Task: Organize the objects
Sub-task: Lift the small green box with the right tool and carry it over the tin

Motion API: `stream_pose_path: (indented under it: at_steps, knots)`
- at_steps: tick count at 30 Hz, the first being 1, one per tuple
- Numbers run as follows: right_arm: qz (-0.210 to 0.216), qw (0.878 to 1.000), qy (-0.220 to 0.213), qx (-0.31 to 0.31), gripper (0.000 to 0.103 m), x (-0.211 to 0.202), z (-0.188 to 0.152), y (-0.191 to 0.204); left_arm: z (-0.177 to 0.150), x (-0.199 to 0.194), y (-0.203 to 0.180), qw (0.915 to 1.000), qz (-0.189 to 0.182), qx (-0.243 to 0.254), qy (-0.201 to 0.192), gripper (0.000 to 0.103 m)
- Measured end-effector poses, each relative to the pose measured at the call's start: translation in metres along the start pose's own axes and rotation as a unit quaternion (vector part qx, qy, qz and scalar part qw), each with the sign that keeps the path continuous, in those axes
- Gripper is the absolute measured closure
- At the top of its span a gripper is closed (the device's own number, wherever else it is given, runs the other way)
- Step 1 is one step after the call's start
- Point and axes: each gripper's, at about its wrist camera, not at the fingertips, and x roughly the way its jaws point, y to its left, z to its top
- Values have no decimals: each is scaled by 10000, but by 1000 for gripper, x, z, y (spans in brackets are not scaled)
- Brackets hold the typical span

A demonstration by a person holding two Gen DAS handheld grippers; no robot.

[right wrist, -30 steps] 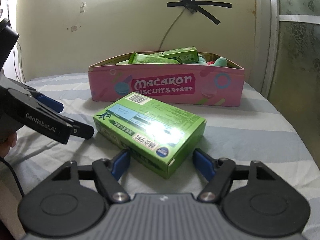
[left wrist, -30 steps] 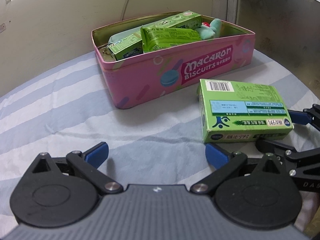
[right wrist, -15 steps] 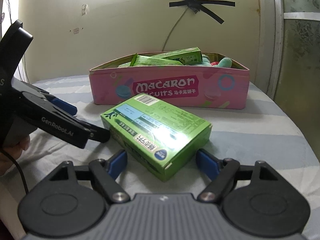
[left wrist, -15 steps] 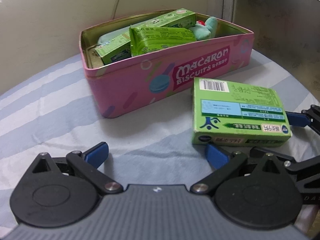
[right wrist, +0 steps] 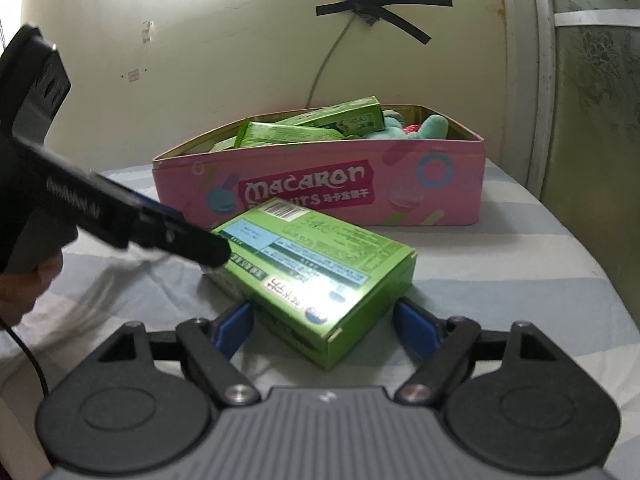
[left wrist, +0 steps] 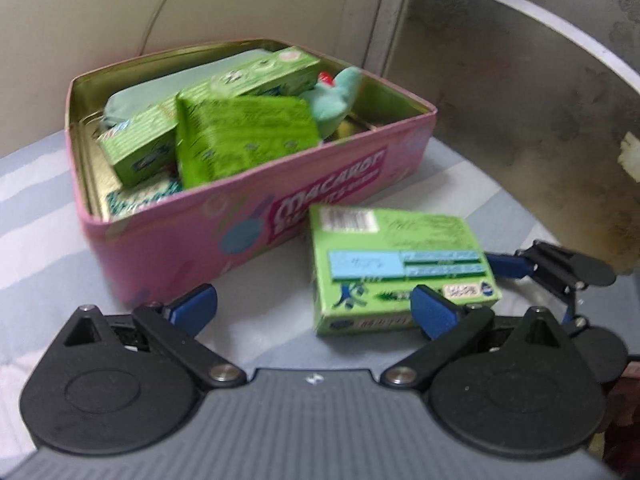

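Observation:
A green carton (right wrist: 320,276) lies flat on the striped cloth in front of a pink Macaron biscuit tin (right wrist: 440,184). My right gripper (right wrist: 326,330) is open, its blue pads on either side of the carton's near end, apart from it. My left gripper (left wrist: 316,306) is open and empty, close to the tin (left wrist: 160,240), with the carton (left wrist: 400,256) just past its right pad. The tin holds other green cartons (left wrist: 240,140) and a teal plush toy (left wrist: 336,100).
A cream wall with a taped cable (right wrist: 372,4) rises behind the tin. A patterned panel (right wrist: 592,100) stands at the right. The cloth's edge drops off at the right. The left gripper's body (right wrist: 80,208) crosses the right wrist view on the left.
The left gripper has moved forward and up toward the tin and carton. The right gripper has closed in on the carton, which has shifted slightly nearer the tin.

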Motion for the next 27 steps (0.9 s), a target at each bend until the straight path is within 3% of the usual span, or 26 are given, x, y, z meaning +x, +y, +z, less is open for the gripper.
stream_pose_path:
  at_steps: [6, 9, 11, 13, 16, 21, 27]
  knots:
    - [-159, 9999, 3, -32, 23, -7, -2, -7, 14, 12, 2, 9986, -451, -244, 137, 1]
    - [-190, 9998, -2, -13, 23, -10, -4, -11, 15, 28, -7, 9964, -685, -222, 437, 19]
    - [-174, 9998, 11, 4, 24, -11, -5, -13, 13, 32, -12, 9956, -836, -138, 395, 20]
    - [-75, 10000, 5, -11, 27, -10, -7, -14, 12, 33, -20, 9938, -1026, -56, 418, 28]
    - [-143, 9998, -42, -138, 29, -18, -7, -11, 12, 28, -30, 9944, -976, 77, 407, 28]
    - [0, 9994, -357, 13, 29, -41, 8, -14, 24, 4, -33, 9937, -1098, 166, 133, 28]
    - [3, 9945, -842, -623, 29, -42, 76, -1, 69, -32, -14, 9945, -852, 237, -566, 28]
